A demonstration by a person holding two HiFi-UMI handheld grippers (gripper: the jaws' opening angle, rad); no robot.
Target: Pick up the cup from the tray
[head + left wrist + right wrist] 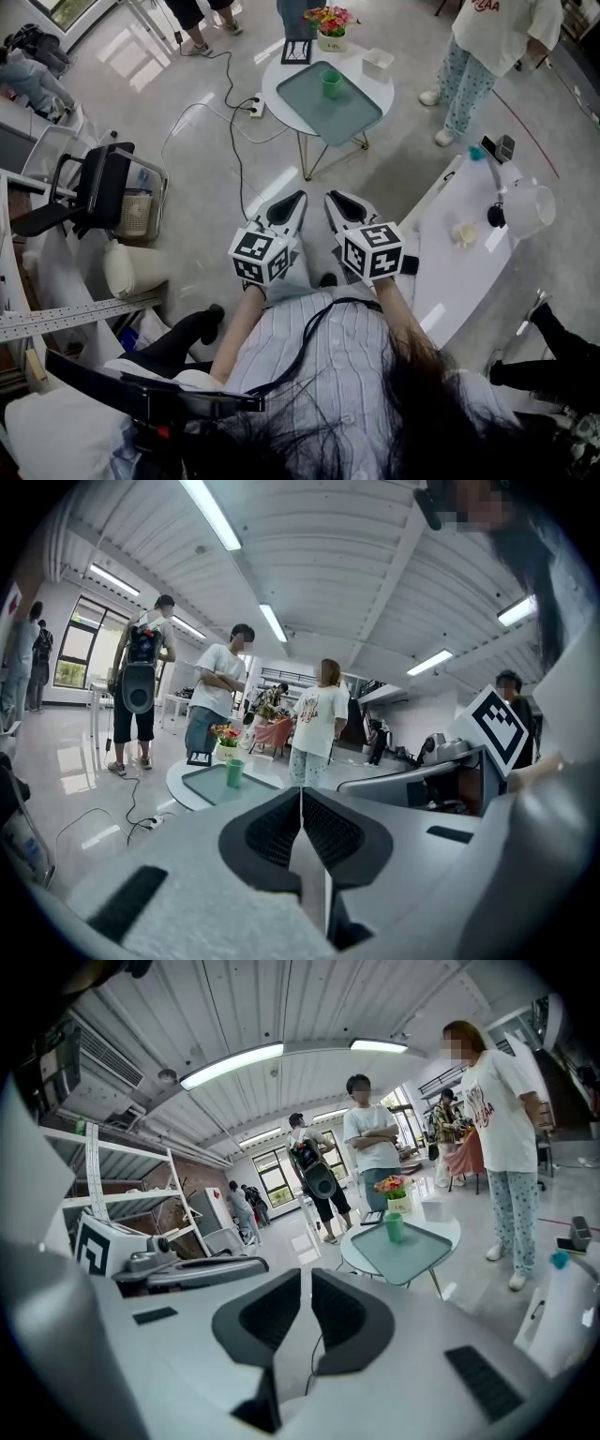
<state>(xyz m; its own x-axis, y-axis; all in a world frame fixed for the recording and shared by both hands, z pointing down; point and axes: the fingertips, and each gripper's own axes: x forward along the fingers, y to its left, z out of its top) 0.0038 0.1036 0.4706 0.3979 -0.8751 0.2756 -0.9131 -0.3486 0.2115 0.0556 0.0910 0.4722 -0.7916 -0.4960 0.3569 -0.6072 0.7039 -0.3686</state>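
A green cup [331, 82] stands upright on a pale green tray [352, 111] on a round white table, far ahead of me. In the left gripper view the cup [234, 772] and tray [208, 785] lie left of centre. The right gripper view has the cup [395, 1227] and tray [412, 1251] right of centre. My left gripper [295, 198] and right gripper [335, 198] are side by side close to my body, well short of the table. The left gripper [301, 795] and the right gripper [307, 1281] are shut and empty.
A flower pot [331, 28], a white box [379, 59] and a black frame [296, 51] share the round table. Several people stand around it. A power strip with cables [253, 108] lies on the floor. A long white table [469, 253] stands at my right, a black chair [94, 187] at my left.
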